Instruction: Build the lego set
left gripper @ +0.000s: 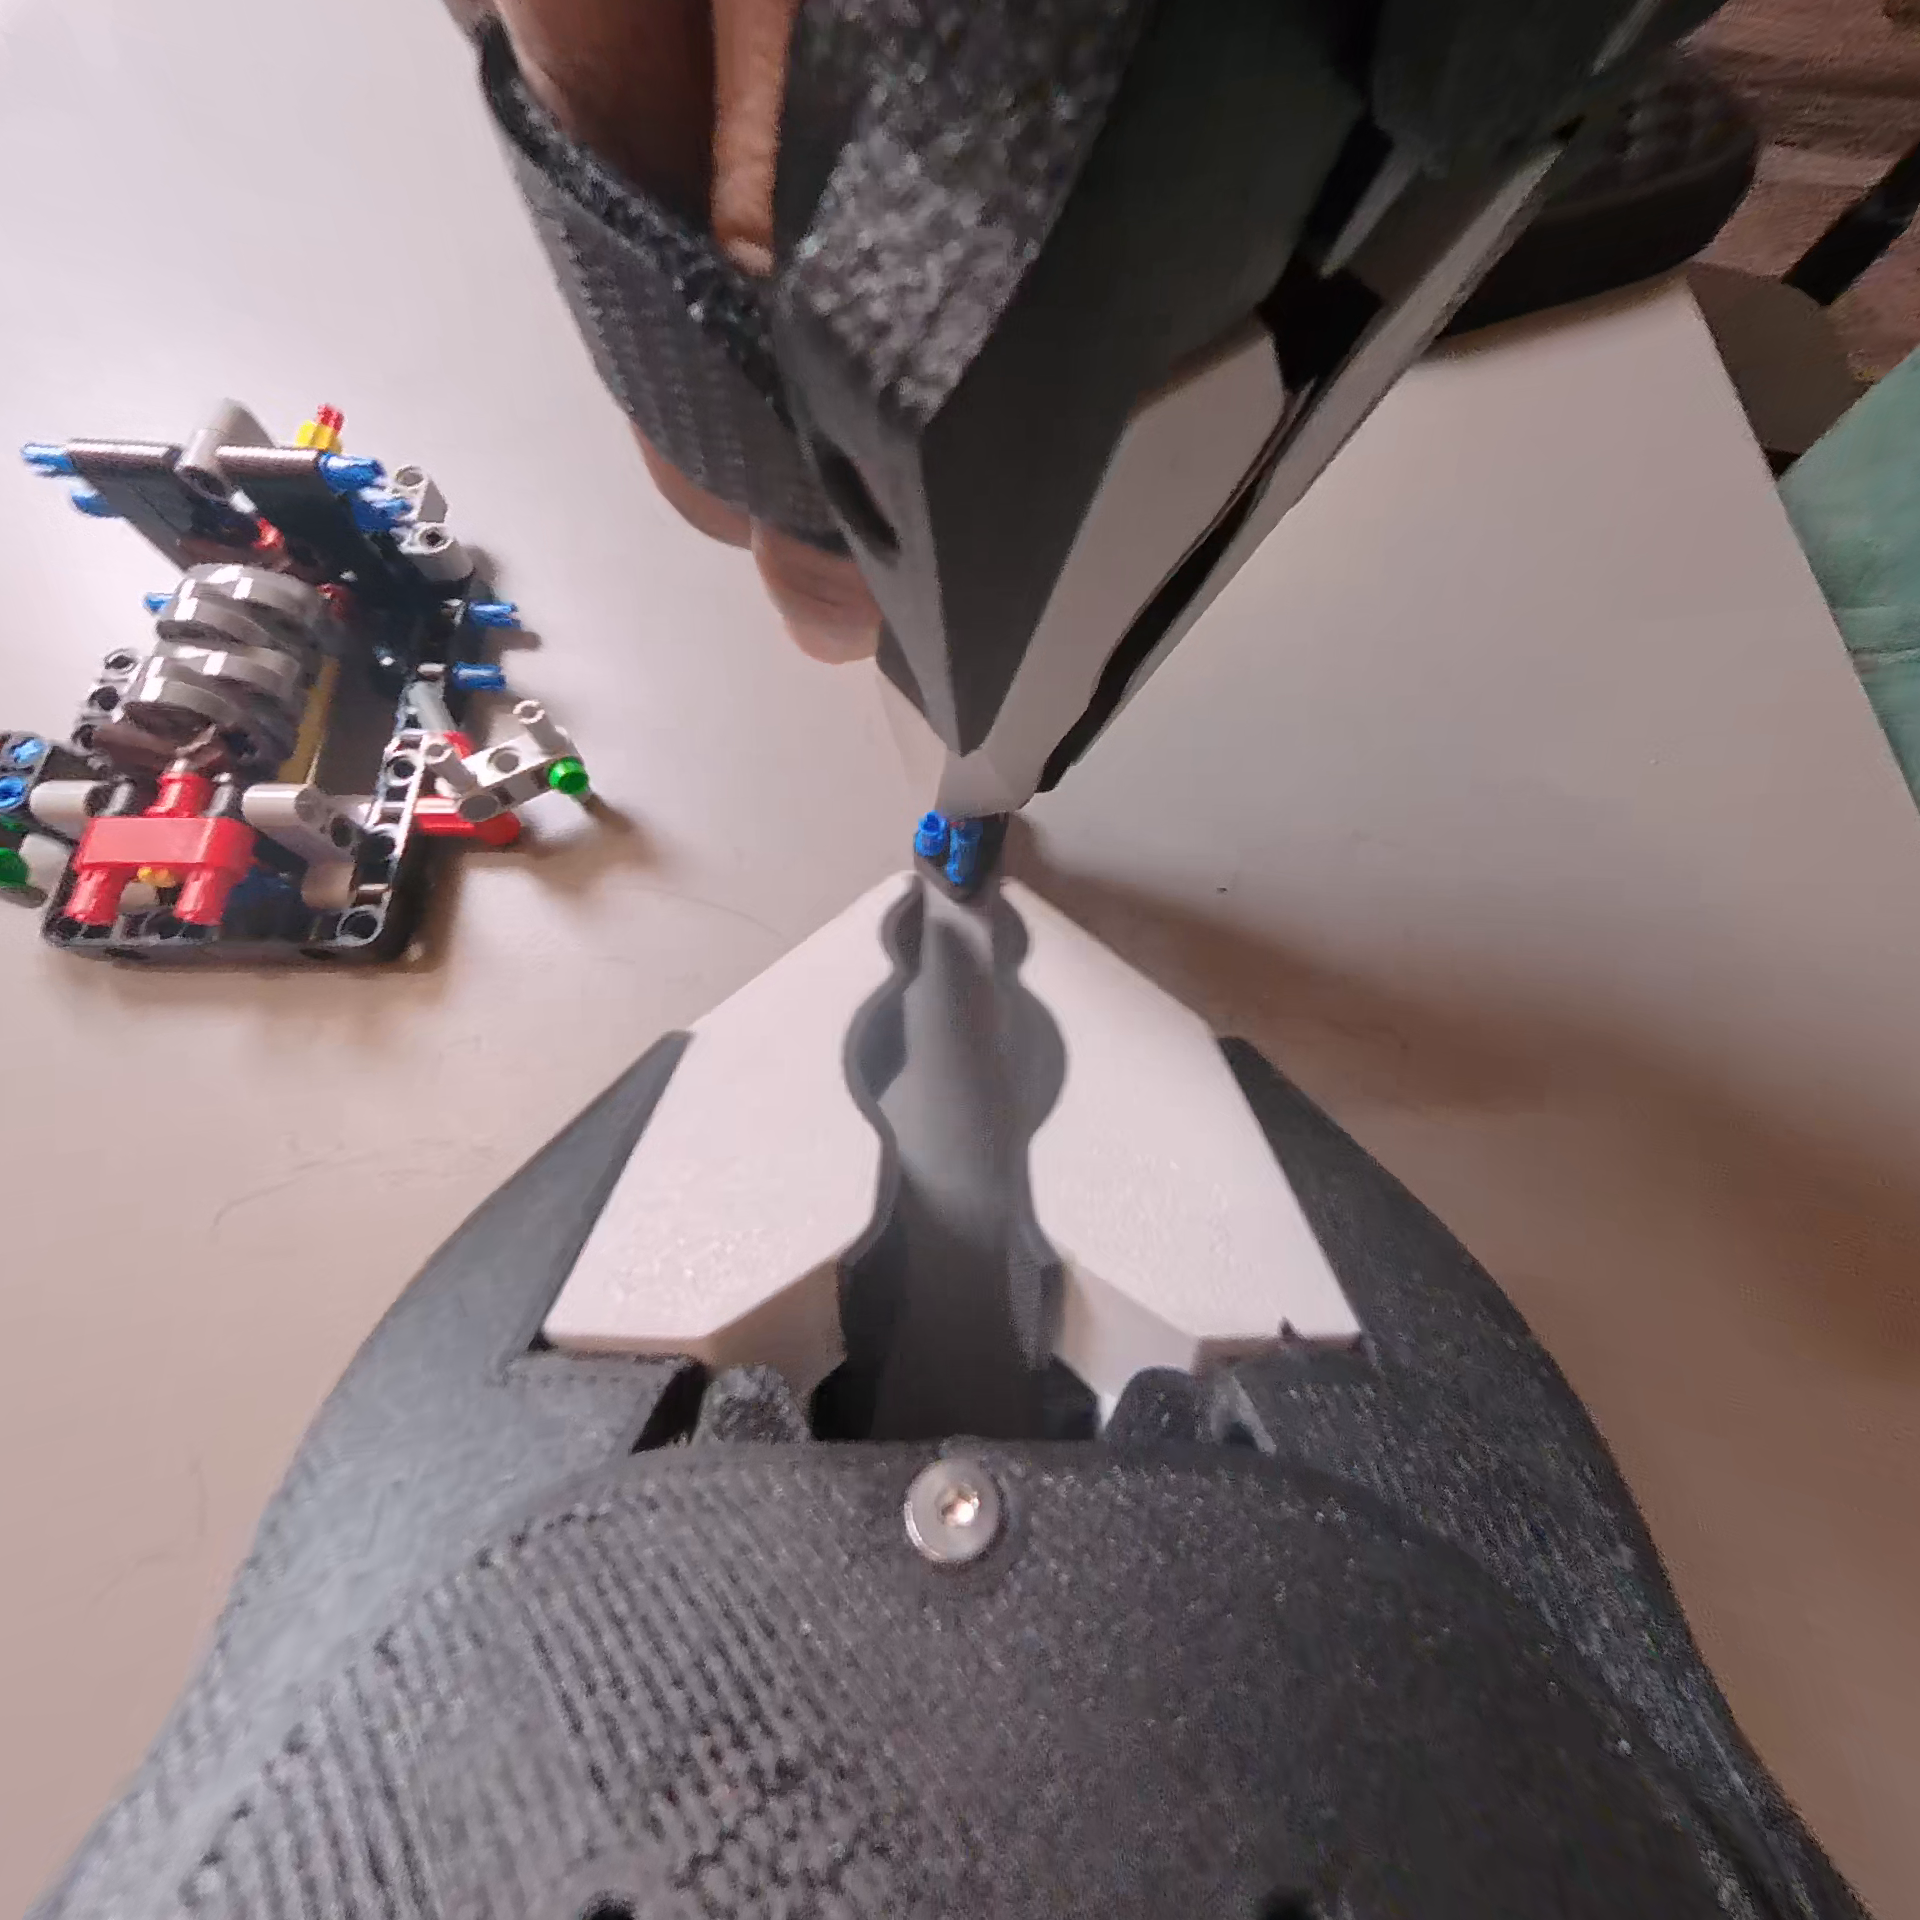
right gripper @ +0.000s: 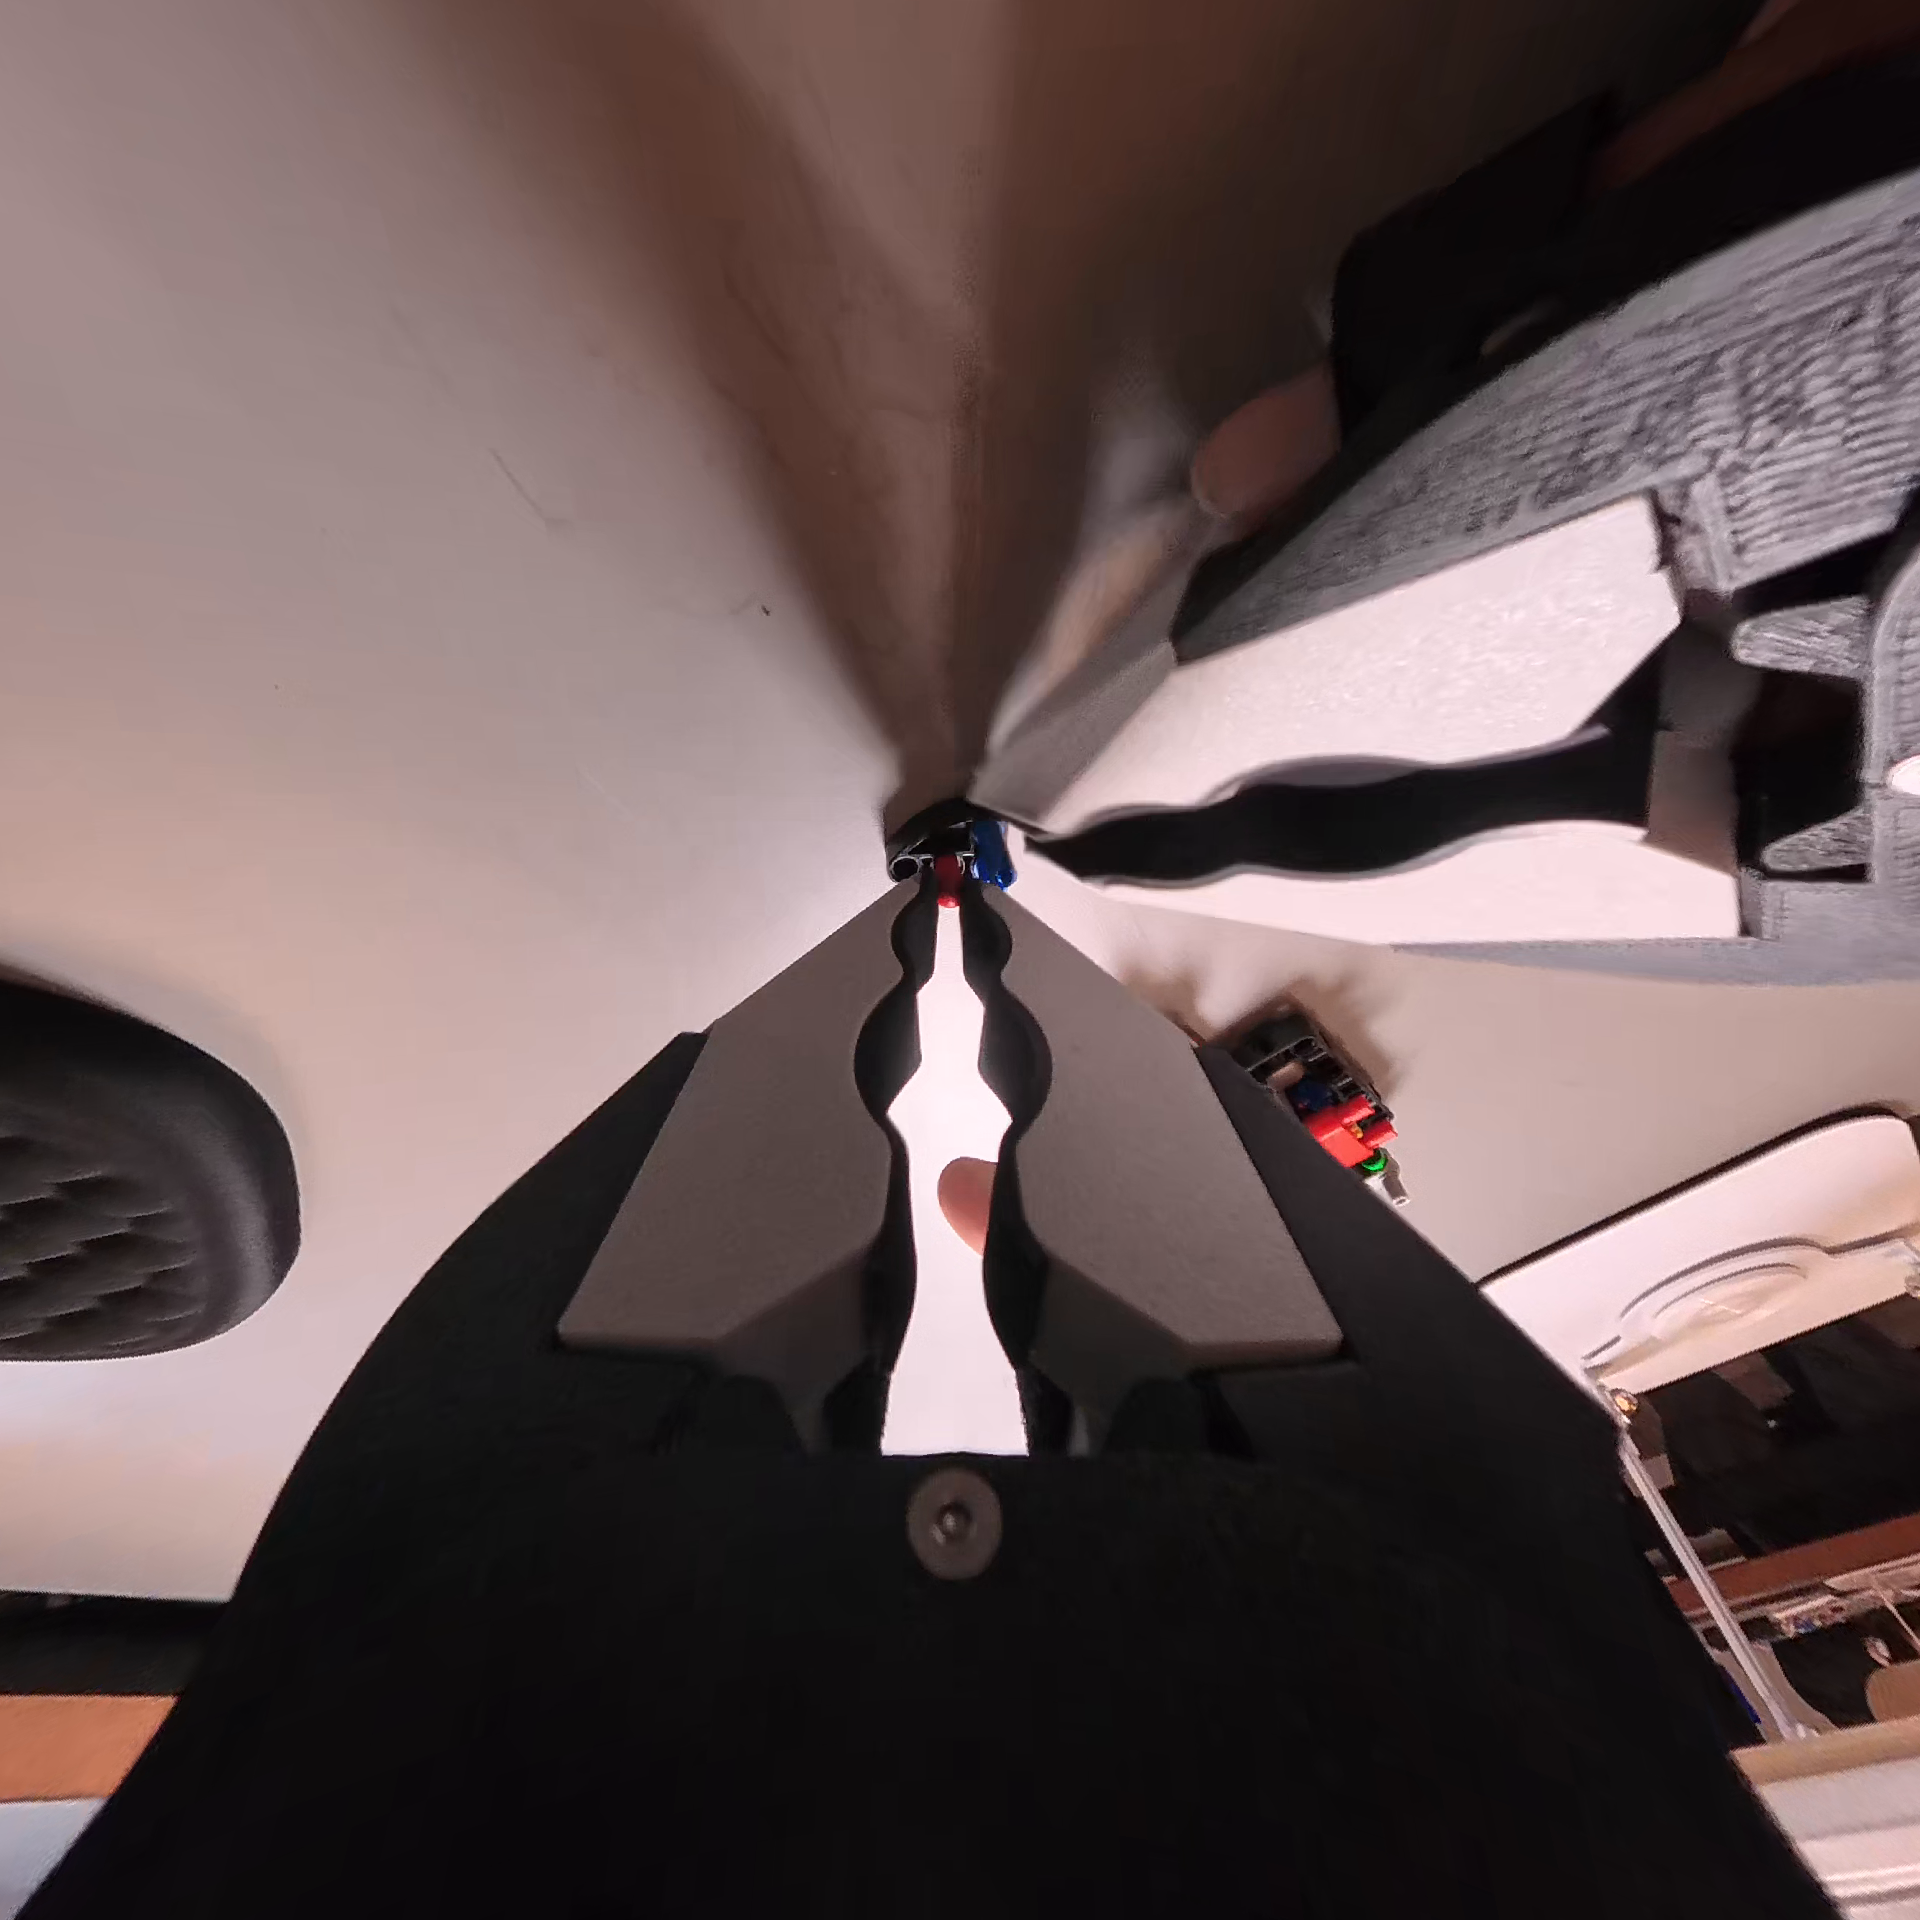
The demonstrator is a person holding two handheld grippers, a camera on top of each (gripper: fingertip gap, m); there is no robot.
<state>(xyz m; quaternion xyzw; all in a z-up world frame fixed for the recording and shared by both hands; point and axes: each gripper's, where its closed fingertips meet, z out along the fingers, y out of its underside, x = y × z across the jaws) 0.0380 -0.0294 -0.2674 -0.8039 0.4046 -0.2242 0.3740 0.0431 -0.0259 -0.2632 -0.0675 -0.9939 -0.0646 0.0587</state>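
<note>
My left gripper (left gripper: 956,885) is shut on a small black beam with blue pins (left gripper: 954,840) and holds it above the pale table (left gripper: 1455,831). My right gripper (left gripper: 979,805) comes down from above, and its tips meet that beam. In the right wrist view my right gripper (right gripper: 945,902) is shut on a small red pin (right gripper: 948,891), which is pressed against the black beam and its blue pin (right gripper: 989,852). The left gripper (right gripper: 1013,826) reaches in from the right there. The part-built lego model (left gripper: 260,707) lies on the table at left, and it also shows in the right wrist view (right gripper: 1335,1107).
The table's far edge (left gripper: 1745,384) runs at the upper right, with a green cloth (left gripper: 1870,540) beyond it. In the right wrist view a black padded seat (right gripper: 114,1174) is at left and a white tray (right gripper: 1714,1236) at right. Hands grip both tools. Only a small space, under 4 cm, lies between the two pairs of fingers.
</note>
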